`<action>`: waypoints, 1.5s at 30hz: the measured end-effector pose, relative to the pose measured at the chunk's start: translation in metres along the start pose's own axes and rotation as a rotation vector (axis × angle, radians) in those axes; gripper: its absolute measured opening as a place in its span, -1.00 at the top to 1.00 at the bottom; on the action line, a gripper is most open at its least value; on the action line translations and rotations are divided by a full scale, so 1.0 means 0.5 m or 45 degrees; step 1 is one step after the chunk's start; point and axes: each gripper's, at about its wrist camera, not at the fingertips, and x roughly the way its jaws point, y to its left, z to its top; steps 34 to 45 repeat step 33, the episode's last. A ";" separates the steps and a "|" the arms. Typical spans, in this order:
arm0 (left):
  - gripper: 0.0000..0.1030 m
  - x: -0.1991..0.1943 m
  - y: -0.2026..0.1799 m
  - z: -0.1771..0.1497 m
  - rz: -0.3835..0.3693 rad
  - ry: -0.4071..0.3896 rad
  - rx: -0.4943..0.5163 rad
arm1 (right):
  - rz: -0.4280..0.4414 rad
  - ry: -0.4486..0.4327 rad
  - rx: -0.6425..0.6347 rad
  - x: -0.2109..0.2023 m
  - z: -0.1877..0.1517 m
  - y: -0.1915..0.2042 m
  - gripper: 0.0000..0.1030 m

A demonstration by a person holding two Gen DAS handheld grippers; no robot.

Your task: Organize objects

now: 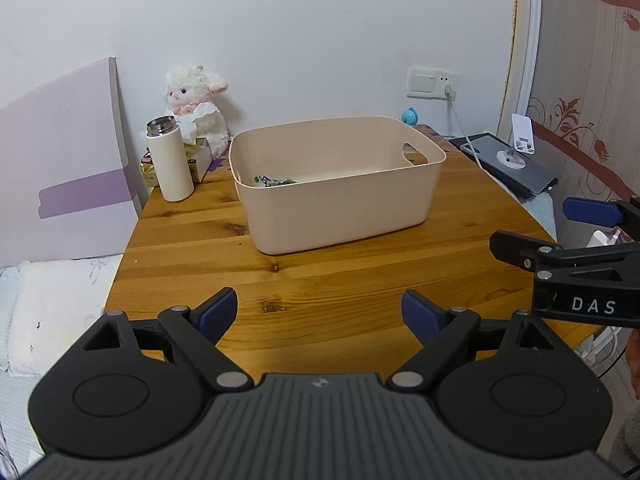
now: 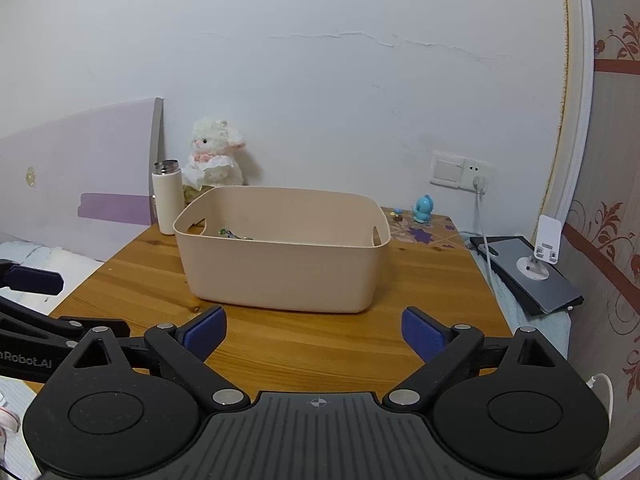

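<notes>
Left gripper (image 1: 318, 314) and right gripper (image 2: 314, 330), both spread wide and empty, hover above the wooden table (image 1: 192, 248); ahead of both, the beige plastic bin (image 1: 340, 200) holds wrapped sweets (image 1: 274, 181); sorting seems near done, the next move probably being a reach for any stray item.

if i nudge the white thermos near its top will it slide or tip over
The white thermos would probably tip: it stands tall and narrow on the wooden table. Its smooth round body would likely roll once down. Its weight cannot be told.
</notes>
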 end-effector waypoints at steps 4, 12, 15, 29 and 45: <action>-0.75 -0.002 -0.002 -0.002 0.004 -0.003 0.007 | -0.007 -0.003 0.006 -0.006 -0.002 -0.007 -0.87; -0.75 -0.006 0.000 -0.006 0.009 -0.001 0.003 | 0.005 0.005 0.011 -0.009 -0.004 -0.011 -0.88; -0.75 -0.007 0.001 -0.006 0.021 -0.004 0.001 | 0.008 0.003 0.005 -0.009 -0.003 -0.008 -0.88; -0.75 0.005 0.010 -0.002 0.023 0.008 -0.026 | 0.005 0.006 0.003 -0.005 -0.004 -0.014 -0.92; -0.75 0.011 0.006 -0.003 0.026 0.012 -0.016 | 0.008 0.014 0.009 0.003 -0.004 -0.017 -0.93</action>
